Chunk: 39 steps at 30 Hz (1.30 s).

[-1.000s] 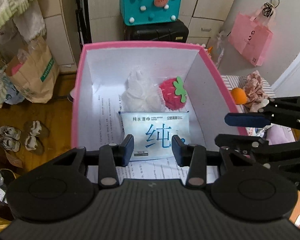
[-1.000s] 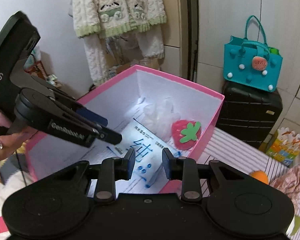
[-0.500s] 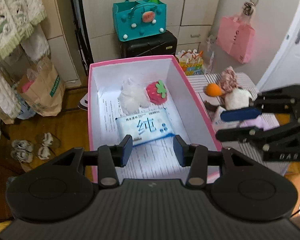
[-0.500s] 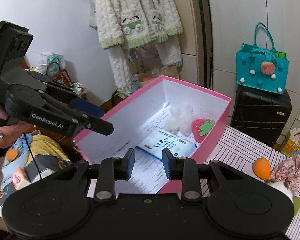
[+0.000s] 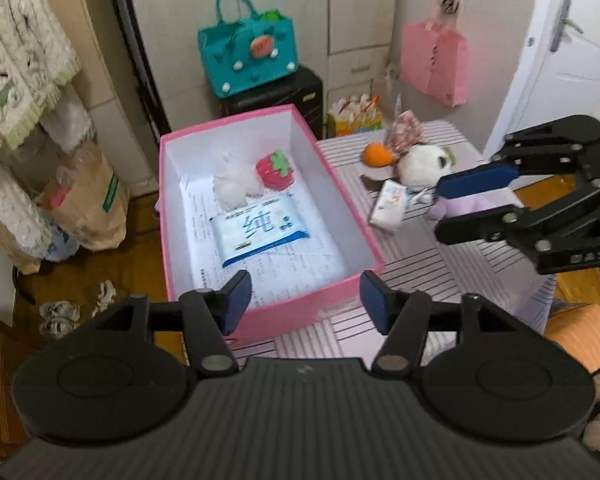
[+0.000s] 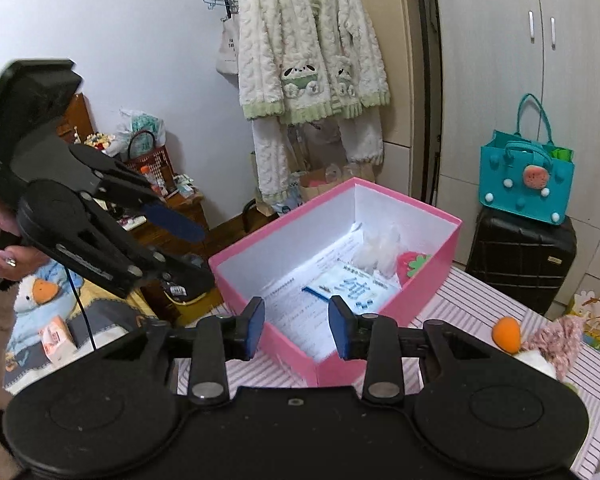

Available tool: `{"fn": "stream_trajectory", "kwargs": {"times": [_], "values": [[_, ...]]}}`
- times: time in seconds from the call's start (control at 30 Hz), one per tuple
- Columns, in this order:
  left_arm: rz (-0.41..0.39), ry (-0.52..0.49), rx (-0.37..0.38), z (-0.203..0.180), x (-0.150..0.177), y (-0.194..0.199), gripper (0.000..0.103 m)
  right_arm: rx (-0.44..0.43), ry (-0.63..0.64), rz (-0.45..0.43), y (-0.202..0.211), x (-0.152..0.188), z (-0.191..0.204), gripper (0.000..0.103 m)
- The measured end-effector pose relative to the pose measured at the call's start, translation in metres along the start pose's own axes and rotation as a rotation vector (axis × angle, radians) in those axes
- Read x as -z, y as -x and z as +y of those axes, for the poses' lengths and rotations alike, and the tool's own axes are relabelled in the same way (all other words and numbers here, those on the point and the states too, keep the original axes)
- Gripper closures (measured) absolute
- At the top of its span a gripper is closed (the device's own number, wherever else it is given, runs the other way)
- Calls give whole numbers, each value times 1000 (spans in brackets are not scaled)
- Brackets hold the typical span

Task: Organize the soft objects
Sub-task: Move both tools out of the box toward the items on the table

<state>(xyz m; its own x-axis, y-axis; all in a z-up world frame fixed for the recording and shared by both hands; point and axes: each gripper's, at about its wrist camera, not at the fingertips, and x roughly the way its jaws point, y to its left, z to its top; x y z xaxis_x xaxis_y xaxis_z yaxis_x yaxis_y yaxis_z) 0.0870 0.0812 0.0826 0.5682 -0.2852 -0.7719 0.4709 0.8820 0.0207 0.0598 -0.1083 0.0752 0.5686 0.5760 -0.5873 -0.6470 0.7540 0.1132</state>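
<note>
A pink box (image 5: 342,282) stands open on the striped table (image 5: 420,276). In it lie a blue-and-white wet wipes pack (image 5: 260,232), a red strawberry plush (image 5: 274,170) and a white mesh puff (image 5: 230,188). To its right lie an orange ball (image 5: 376,155), a floral scrunchie (image 5: 406,134), a white plush (image 5: 424,166), a small tissue pack (image 5: 392,208) and a lilac cloth (image 5: 464,206). My left gripper (image 5: 305,300) hangs over the box's near edge, its jaws opening and empty. My right gripper (image 6: 297,326), at the near corner, is also opening with nothing between its pads.
A teal handbag (image 5: 248,56) sits on a black suitcase (image 5: 272,94) behind the box. A pink bag (image 5: 434,62) hangs near a white door (image 5: 560,60). A paper bag (image 5: 84,204) and slippers (image 5: 60,312) are on the floor at left. A fleece cardigan (image 6: 308,48) hangs on the wall.
Both grippers have drawn back and up from the box, which now looks smaller and farther off. The left jaws have widened a lot, the right a little. The wipes pack stays in the box.
</note>
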Motion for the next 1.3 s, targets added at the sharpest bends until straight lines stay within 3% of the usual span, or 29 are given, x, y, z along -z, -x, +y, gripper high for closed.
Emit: {"fn": "stream_trajectory", "kwargs": {"times": [0.33,0.63,0.9,1.13,1.3], "values": [[-100,-171,-58,-64,27,22,35,31,14,-22,36,33,9,57],[-124,-249,37,-101,38,6,33,106,-47,-19,62,83,-4,54],[-156,-169,140,-106,35,-22,31,188,-75,15,67,118,-20,49],[-185,-235,201,-130,38,-53,31,182,-109,39,59,139,-46,37],[-180,-214,233,-140,36,-80,31,233,-136,50,48,152,-66,35]]}}
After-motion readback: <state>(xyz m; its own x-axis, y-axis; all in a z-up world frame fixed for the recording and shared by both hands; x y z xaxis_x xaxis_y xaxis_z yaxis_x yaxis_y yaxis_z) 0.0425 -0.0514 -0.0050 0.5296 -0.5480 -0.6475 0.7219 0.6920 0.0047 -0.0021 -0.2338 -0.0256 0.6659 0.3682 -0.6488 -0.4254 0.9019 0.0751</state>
